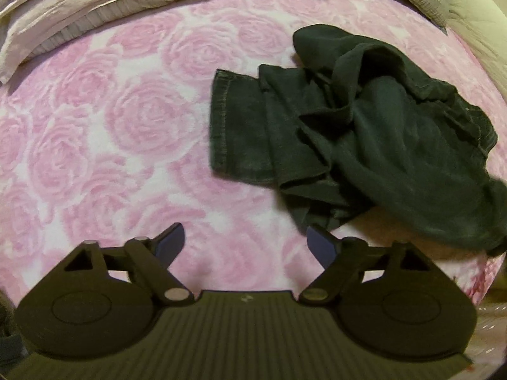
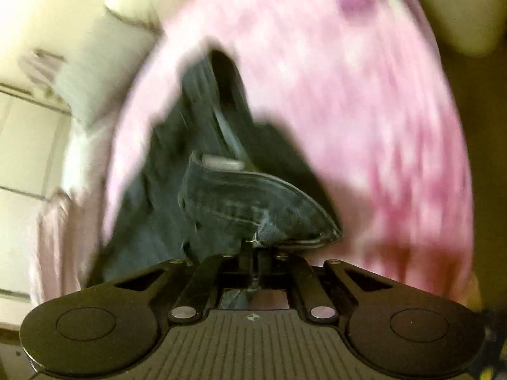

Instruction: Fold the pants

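Dark denim pants crumpled on a pink rose-patterned bed

Plush pink cover lies bare ahead and left of the left tool, jaws spread wide and empty; the pants heap sits ahead to its right, stitched hem flat; pale pillows bound the far edge; the right tool pinches a seamed fold of the pants, its view blurred.

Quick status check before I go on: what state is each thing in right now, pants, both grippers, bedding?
pants: crumpled in a heap on the bed, unfolded, one hemmed leg end lying flat
left gripper: open, empty, apart from the pants
right gripper: shut on the pants, fabric pinched between its fingers
pink rose blanket: spread flat
pillows: piled at the far edge
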Action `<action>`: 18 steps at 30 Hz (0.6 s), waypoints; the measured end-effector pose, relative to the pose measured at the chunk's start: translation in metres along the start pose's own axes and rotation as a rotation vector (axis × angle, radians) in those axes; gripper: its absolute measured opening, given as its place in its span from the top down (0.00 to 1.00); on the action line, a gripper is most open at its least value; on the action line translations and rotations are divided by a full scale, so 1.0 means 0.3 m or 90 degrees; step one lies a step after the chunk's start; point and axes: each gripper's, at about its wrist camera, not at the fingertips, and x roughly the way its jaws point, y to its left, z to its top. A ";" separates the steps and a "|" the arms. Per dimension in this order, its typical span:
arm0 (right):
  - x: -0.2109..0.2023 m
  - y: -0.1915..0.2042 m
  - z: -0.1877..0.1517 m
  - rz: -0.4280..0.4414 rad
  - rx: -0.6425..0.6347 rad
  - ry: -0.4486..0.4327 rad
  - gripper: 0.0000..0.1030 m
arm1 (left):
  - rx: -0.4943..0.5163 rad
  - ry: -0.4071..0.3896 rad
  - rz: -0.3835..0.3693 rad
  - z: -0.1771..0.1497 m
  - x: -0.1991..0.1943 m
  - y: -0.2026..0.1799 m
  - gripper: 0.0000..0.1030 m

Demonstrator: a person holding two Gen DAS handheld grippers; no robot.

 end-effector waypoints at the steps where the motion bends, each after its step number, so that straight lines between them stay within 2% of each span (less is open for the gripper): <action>1: -0.046 0.026 0.082 0.011 -0.028 -0.038 1.00 | 0.002 0.001 -0.003 0.002 0.004 -0.010 0.27; 4: -0.156 0.101 0.323 0.023 -0.097 -0.112 1.00 | 0.021 -0.002 -0.012 -0.002 0.011 -0.055 0.27; 7: -0.240 0.190 0.486 0.032 -0.163 -0.192 1.00 | 0.055 -0.011 -0.008 -0.018 0.022 -0.120 0.27; 9: -0.277 0.232 0.584 0.039 -0.175 -0.233 1.00 | 0.059 -0.017 -0.013 -0.033 0.035 -0.156 0.27; 11: -0.277 0.241 0.645 0.037 -0.180 -0.243 1.00 | 0.047 -0.027 -0.022 -0.045 0.058 -0.192 0.27; 15: -0.216 0.214 0.713 0.004 -0.192 -0.199 1.00 | 0.012 -0.037 -0.026 -0.035 0.153 -0.241 0.26; 16: -0.203 0.204 0.715 0.001 -0.197 -0.189 1.00 | -0.004 -0.034 -0.016 -0.023 0.183 -0.241 0.26; 18: -0.186 0.186 0.706 0.000 -0.201 -0.179 1.00 | -0.066 -0.028 -0.003 0.010 0.238 -0.211 0.32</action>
